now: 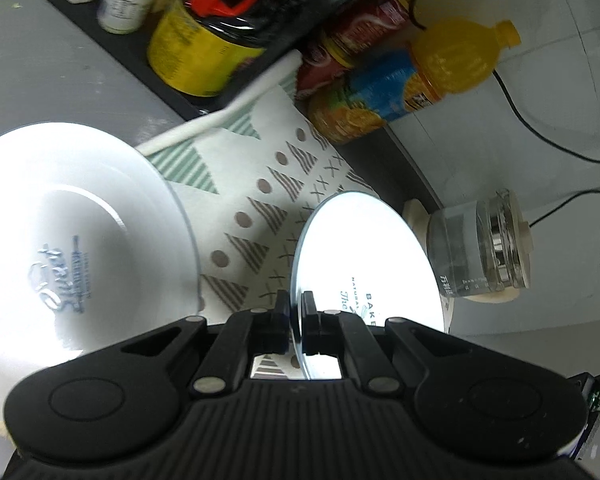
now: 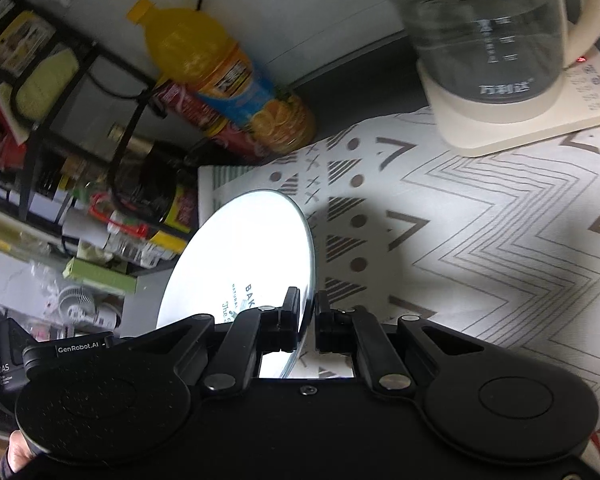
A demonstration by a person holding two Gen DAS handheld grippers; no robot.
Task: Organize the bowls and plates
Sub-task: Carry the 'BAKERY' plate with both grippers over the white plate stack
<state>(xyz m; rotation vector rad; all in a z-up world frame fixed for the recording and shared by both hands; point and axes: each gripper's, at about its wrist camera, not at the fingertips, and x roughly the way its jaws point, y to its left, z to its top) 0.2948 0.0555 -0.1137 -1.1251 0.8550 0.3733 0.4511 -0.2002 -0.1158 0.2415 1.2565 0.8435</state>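
Two plates show from our left wrist: our left claw (image 1: 296, 312) pinches one white plate (image 1: 364, 264) on edge above the patterned cloth (image 1: 260, 200), another plate (image 1: 80, 232) alongside. Right wrist: our right claw (image 2: 308, 320) seemingly grips a similar plate's (image 2: 244, 256) rim; glossy, brittle, slippery ceramic.

"BAK", "NATURAL" on the plate (image 2: 240, 248) — "GenRobot.AI" on the right gripper (image 2: 308, 324).

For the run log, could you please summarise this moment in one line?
left gripper: shut on flat plate | right gripper: same plate's rim | deep plate: on patterned mat
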